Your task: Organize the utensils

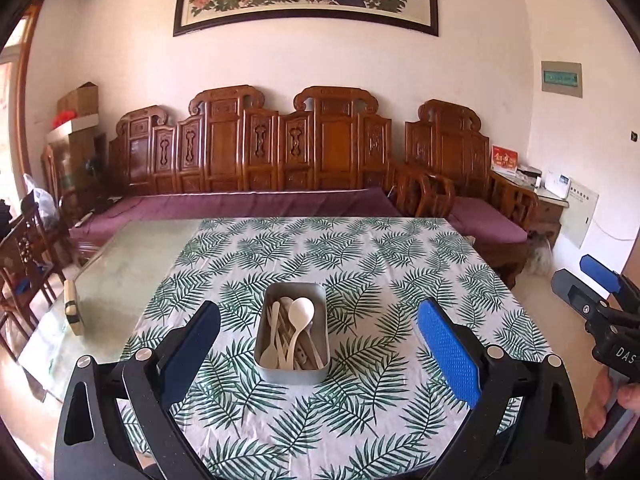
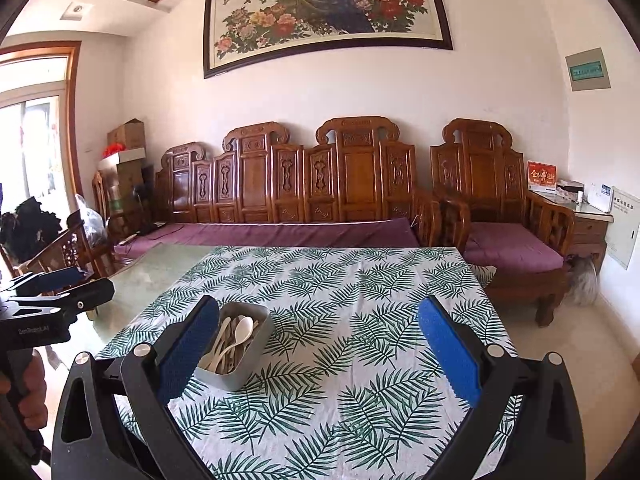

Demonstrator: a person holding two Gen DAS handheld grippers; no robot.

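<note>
A grey metal tray [image 1: 266, 368] stands on the leaf-patterned tablecloth [image 1: 360, 264]. Several cream utensils lie in it, a rounded spoon [image 1: 301, 312] on top. My left gripper [image 1: 319, 322] hovers above the near table edge, open, with the tray centred between its blue pads and nothing held. In the right wrist view the same tray [image 2: 240, 376] sits just inside the left finger of my right gripper [image 2: 318, 320], which is also open and holds nothing. Each gripper shows at the edge of the other's view.
Bare glass table top [image 1: 120, 264] lies left of the cloth, with a small cream block [image 1: 72, 306] near its corner. A carved wooden sofa [image 1: 256, 152] with purple cushions runs behind the table. Wooden chairs [image 1: 24, 264] stand at the left.
</note>
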